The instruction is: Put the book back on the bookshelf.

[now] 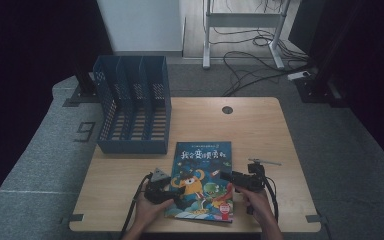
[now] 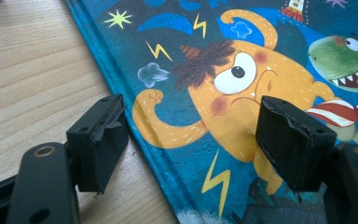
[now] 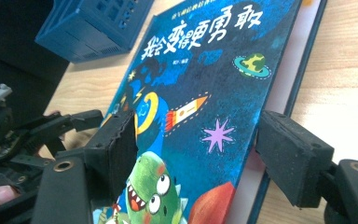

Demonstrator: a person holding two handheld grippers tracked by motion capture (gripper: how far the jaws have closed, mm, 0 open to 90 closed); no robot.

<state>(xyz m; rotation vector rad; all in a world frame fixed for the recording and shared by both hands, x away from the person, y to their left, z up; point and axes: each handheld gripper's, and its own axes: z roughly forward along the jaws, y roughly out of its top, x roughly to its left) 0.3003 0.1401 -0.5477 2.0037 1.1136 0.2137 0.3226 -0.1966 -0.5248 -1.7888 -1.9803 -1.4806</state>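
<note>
A blue picture book (image 1: 202,175) with cartoon monsters on its cover lies near the table's front edge. My left gripper (image 1: 172,192) is at the book's left side and open. In the left gripper view its jaws straddle the book's (image 2: 242,93) spine edge, one over bare wood and one over the orange monster, midpoint (image 2: 191,140). My right gripper (image 1: 227,177) is at the book's right side, open. In the right gripper view the cover (image 3: 205,84) stands tilted between the jaws (image 3: 193,144), with white pages showing under its right edge. The pads do not visibly press on it.
A blue file organizer (image 1: 132,110) with several slots stands at the back left of the wooden table (image 1: 260,130). A round cable hole (image 1: 227,109) sits at the table's back middle. Cables and a desk frame lie on the floor beyond. The left gripper (image 3: 28,135) appears in the right gripper view.
</note>
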